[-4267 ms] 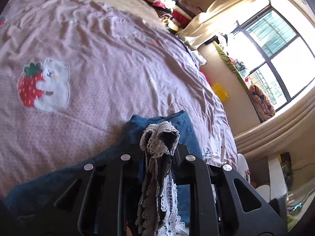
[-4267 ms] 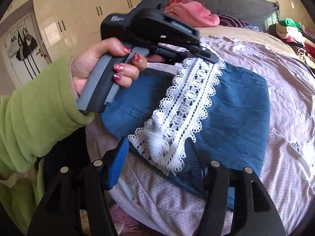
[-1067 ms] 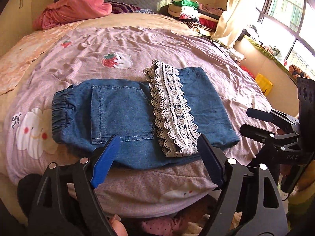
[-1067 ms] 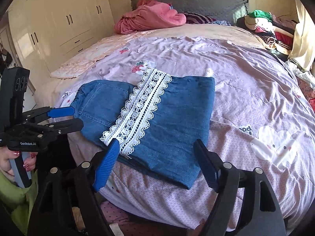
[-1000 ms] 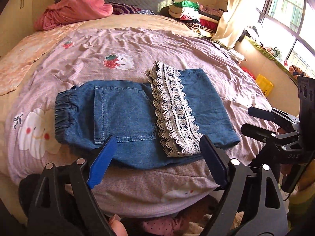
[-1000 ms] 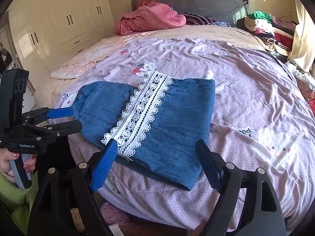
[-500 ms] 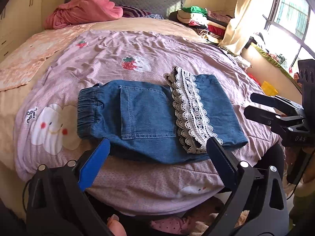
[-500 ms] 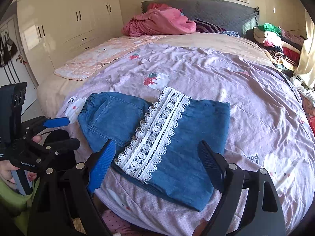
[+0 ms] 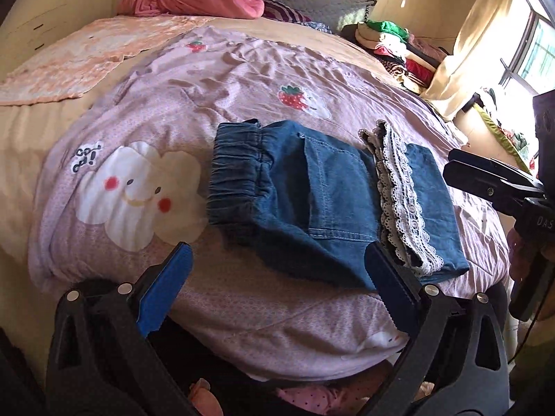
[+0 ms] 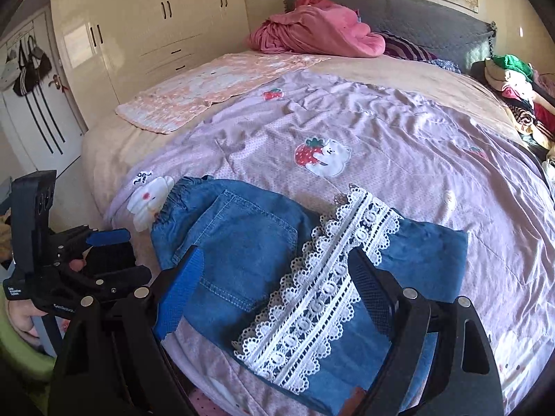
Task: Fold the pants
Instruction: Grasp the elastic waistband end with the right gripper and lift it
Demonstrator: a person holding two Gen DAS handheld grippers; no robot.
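The blue denim pants [image 9: 312,201] lie folded on the pink bedspread near the bed's front edge, elastic waistband to the left and the white lace hem [image 9: 399,201] folded across the middle. They also show in the right wrist view [image 10: 249,253] with the lace hem [image 10: 322,298]. My left gripper [image 9: 277,277] is open and empty, in front of the pants, apart from them. My right gripper [image 10: 274,294] is open and empty, just above the pants' near side. Each gripper shows in the other's view, the left [image 10: 107,253] and the right [image 9: 485,180].
The pink bedspread [image 9: 173,131] covers the bed. A pink blanket heap [image 10: 312,34] lies at the headboard. A peach cloth [image 10: 215,86] lies at the far left. Stacked clothes [image 10: 513,79] sit at the right. Wardrobes [image 10: 156,34] stand at the left.
The left gripper let go of the lace hem, which now lies folded over the pants. Both grippers drew back open; lately the left has swung left and the right moved closer to the pants.
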